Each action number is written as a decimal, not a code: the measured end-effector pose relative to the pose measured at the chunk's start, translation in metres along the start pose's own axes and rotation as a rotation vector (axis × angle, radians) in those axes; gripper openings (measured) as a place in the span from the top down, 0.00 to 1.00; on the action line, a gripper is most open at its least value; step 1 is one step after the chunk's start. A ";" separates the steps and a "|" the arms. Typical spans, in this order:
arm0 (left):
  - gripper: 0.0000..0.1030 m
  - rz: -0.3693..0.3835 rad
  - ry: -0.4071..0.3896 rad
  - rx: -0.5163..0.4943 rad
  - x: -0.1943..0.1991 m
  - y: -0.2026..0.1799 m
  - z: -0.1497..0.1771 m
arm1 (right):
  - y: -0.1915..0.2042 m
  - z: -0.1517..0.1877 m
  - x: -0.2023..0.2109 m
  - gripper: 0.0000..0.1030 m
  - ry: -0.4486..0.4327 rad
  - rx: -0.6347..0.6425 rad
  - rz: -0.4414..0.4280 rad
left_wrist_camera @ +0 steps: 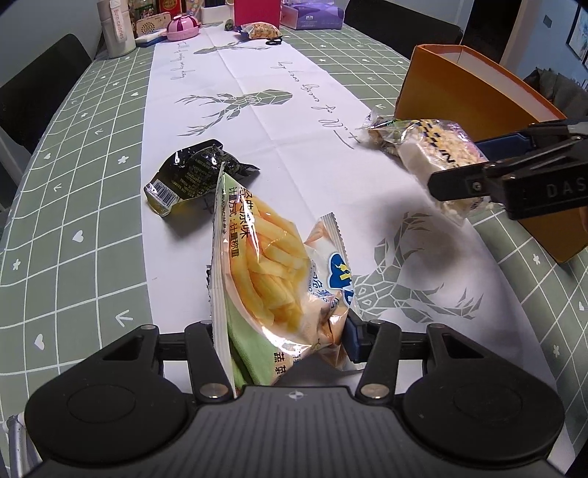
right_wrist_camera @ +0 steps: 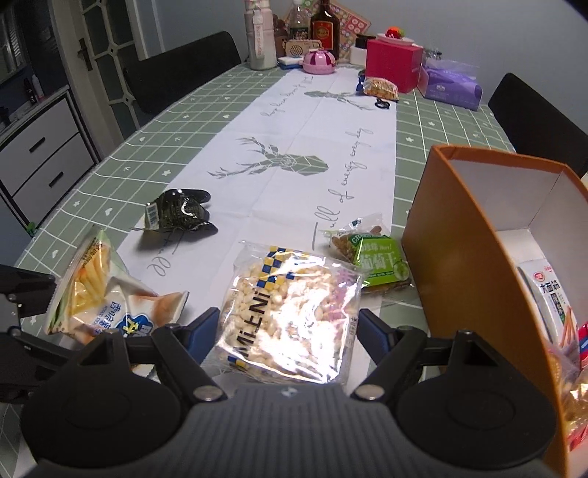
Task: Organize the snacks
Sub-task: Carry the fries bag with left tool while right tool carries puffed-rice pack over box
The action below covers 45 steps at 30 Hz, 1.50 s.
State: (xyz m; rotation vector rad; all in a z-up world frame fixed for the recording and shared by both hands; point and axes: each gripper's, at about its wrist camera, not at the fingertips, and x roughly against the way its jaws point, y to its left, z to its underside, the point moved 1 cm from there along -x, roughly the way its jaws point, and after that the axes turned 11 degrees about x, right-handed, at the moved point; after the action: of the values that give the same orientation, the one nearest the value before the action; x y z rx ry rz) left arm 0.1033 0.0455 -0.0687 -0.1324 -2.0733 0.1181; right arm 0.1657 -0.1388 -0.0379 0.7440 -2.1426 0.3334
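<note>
Your left gripper (left_wrist_camera: 283,331) is pinching the bag of fries-shaped chips (left_wrist_camera: 272,279), its fingers pressed against the two sides of the packet, which stands on edge and lifted above the white table runner (left_wrist_camera: 294,121). In the right wrist view the same chip bag (right_wrist_camera: 106,294) shows at the lower left, clamped in the dark fingers of that tool. Your right gripper (right_wrist_camera: 286,331) is closed on the clear puffed-rice packet (right_wrist_camera: 290,312) marked with a blue and yellow checker band, a blue pad touching each side of it; from the left wrist view the packet (left_wrist_camera: 433,154) hangs off the table, just in front of the orange box (left_wrist_camera: 474,88). That orange box (right_wrist_camera: 459,257) stands at your right on the green checked tablecloth (right_wrist_camera: 165,139), open at the top, with a white snack packet (right_wrist_camera: 551,298) and other wrappers inside it. A green raisin packet (right_wrist_camera: 378,261) lies flat on the table just beside the box's near corner, beyond the puffed-rice packet. A crumpled black wrapper (right_wrist_camera: 180,213) lies on the runner well to the left, apart from everything else. At the far end of the table you have a pink box (right_wrist_camera: 393,62), a purple tissue pack (right_wrist_camera: 452,84), a small snack bag (right_wrist_camera: 382,88), a dark bottle (right_wrist_camera: 325,29) and a white bottle (right_wrist_camera: 259,40).
</note>
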 end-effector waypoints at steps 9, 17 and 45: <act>0.43 0.006 -0.056 0.036 0.026 -0.007 -0.012 | -0.009 0.006 0.029 0.25 -0.049 0.017 -0.024; 0.43 0.000 -0.100 0.029 0.040 -0.028 -0.028 | -0.030 0.004 0.061 0.24 -0.124 -0.001 -0.031; 0.43 0.067 -0.179 -0.093 0.059 -0.156 -0.092 | -0.153 0.019 0.131 0.25 -0.290 -0.250 0.083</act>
State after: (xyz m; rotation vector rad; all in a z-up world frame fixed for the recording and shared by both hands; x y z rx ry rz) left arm 0.1480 -0.0974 0.0483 -0.2561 -2.2544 0.0767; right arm 0.1838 -0.3206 0.0500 0.5884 -2.4358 -0.0035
